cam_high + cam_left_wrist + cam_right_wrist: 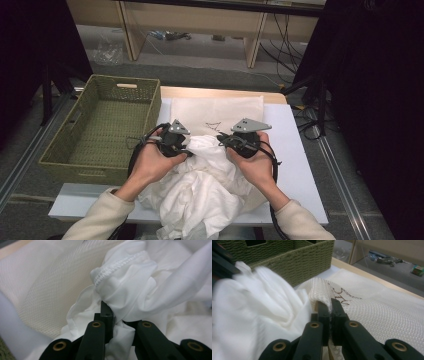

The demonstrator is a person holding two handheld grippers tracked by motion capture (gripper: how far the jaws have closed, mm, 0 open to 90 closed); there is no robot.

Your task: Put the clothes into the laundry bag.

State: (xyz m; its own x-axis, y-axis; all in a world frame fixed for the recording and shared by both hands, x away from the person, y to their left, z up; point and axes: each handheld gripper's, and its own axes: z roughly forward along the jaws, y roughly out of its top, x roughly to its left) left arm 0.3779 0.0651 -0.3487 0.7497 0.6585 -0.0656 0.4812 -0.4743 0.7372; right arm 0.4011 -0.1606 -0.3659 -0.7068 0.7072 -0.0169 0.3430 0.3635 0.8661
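Beside empty green basket (100,130), white garment (200,195).

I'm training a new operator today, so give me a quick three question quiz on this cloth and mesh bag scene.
1. True or false: the right gripper is shut on the edge of the mesh bag.
2. What does the left gripper pinch?
A. the basket rim
B. the white garment
C. a cable
3. On which side of the table, seen from the person, does the green woven basket sit?

Key:
1. True; the cream mesh is clamped between its jaws.
2. B; a bunched fold of the white garment is between the jaws.
3. The left side.
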